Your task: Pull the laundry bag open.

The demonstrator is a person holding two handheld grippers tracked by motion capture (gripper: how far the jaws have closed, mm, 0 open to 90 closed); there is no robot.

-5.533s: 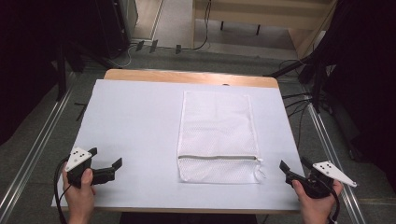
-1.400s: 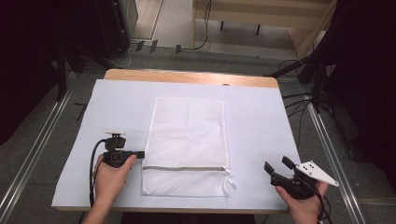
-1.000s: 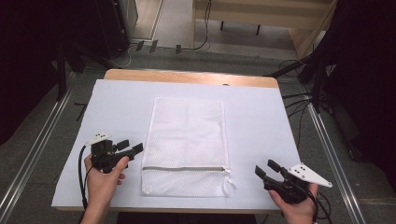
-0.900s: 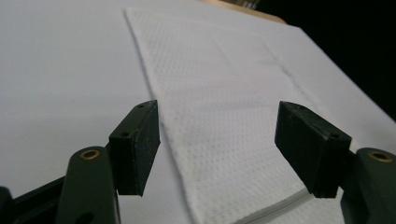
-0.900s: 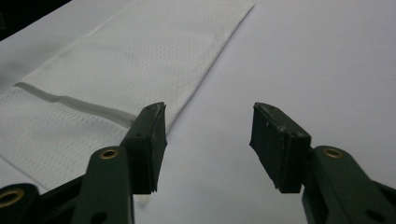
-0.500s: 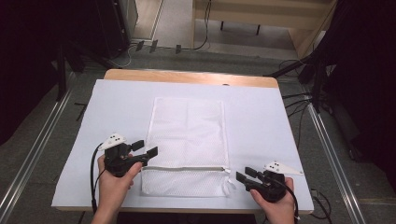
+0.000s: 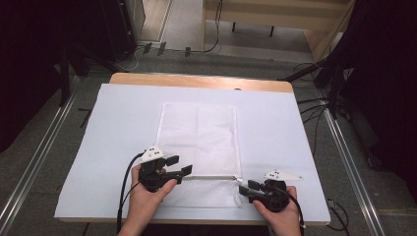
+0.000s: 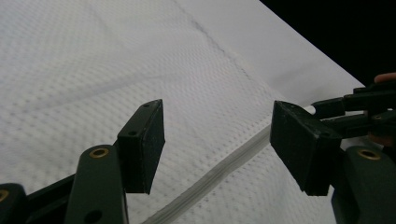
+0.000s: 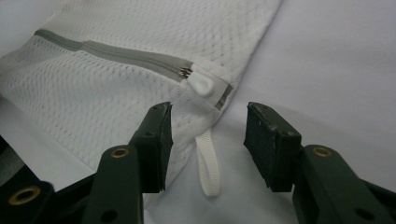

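The left hand (image 7: 147, 191) comes in from six o'clock and holds the left gripper (image 7: 178, 167) aimed toward three o'clock; its jaws stand apart and have just been closing, with nothing pressed between them. The right hand (image 7: 278, 206) holds the right gripper (image 7: 247, 188) aimed toward nine o'clock, jaws parted and pressing nothing.

bag: white mesh laundry bag (image 7: 199, 147), laid flat, long side running from the table's far edge toward the near edge
zipper: grey zipper (image 9: 112, 52), closed, set across the bag near the near edge
loop: white strap loop (image 9: 208, 165), laid at the bag's near right corner
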